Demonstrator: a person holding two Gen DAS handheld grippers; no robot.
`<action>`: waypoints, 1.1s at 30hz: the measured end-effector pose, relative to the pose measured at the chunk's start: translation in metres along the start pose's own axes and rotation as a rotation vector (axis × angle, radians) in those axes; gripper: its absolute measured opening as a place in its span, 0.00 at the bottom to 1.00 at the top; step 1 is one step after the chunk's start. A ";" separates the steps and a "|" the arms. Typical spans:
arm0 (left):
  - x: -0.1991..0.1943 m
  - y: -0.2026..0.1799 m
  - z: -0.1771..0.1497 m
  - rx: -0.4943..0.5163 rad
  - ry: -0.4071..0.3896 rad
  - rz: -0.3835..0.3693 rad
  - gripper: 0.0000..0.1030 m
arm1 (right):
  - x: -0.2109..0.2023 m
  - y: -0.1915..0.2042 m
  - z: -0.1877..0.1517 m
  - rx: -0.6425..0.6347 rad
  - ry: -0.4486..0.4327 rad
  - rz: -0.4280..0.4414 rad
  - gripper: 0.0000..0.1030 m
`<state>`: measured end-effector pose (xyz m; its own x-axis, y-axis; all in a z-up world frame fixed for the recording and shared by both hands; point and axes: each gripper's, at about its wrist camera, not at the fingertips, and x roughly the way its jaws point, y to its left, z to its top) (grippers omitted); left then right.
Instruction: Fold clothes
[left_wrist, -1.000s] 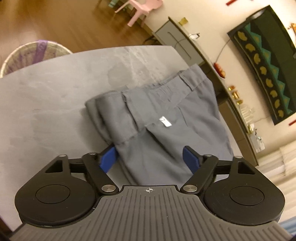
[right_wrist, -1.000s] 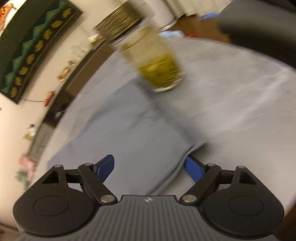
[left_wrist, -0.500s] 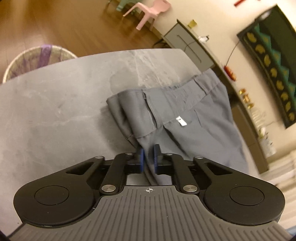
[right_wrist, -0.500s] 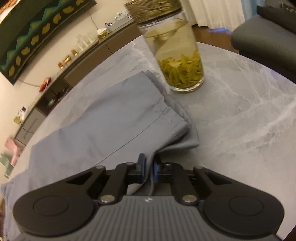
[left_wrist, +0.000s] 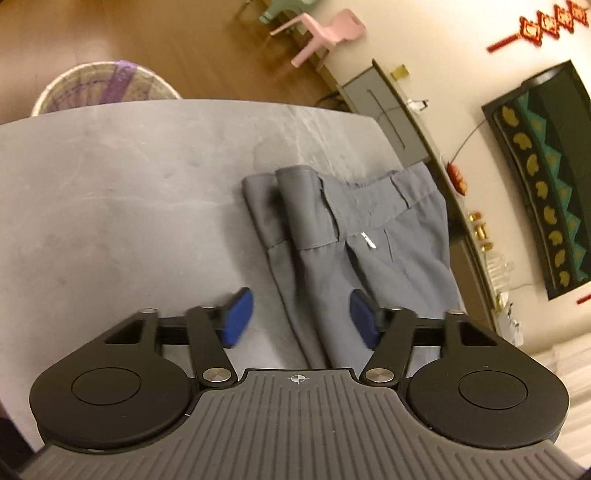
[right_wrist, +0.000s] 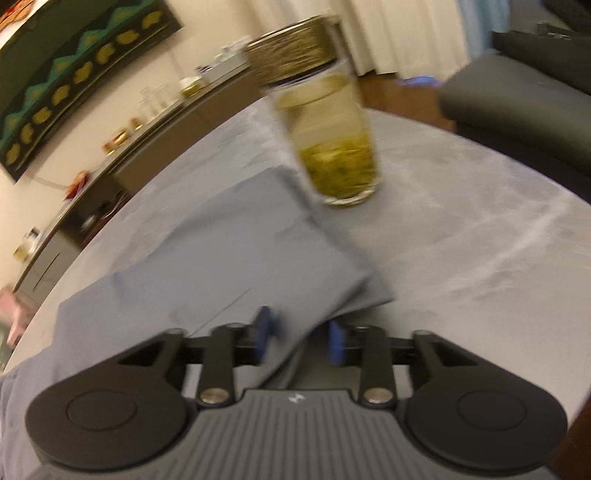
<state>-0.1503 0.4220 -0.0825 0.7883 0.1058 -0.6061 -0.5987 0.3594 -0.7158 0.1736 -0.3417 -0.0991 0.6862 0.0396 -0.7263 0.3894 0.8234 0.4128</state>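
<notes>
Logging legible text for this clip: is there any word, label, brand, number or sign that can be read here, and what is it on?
None can be read.
Small white tag on the grey trousers: too small to read.
Red hanging ornament on the wall: any characters are blurred.
Left gripper body: a crosshair mark only, no letters.
Right gripper body: a small unreadable mark.
Tea glass: blurred, no label visible.

Warm dim indoor light; strong fisheye bending at edges; right wrist view motion-blurred, left view mildly soft.
</notes>
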 end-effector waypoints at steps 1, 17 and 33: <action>0.002 0.001 0.003 -0.002 0.006 -0.012 0.59 | -0.002 -0.007 0.000 0.024 -0.006 -0.021 0.56; 0.045 -0.032 0.021 0.100 0.023 -0.034 0.45 | 0.026 0.012 -0.001 0.080 0.038 0.111 0.55; -0.052 -0.030 0.027 0.059 -0.167 -0.263 0.00 | -0.058 0.042 -0.005 -0.066 -0.125 0.296 0.02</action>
<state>-0.1694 0.4303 -0.0199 0.9302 0.1512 -0.3344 -0.3660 0.4475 -0.8159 0.1473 -0.3065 -0.0422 0.8354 0.2166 -0.5051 0.1236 0.8214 0.5567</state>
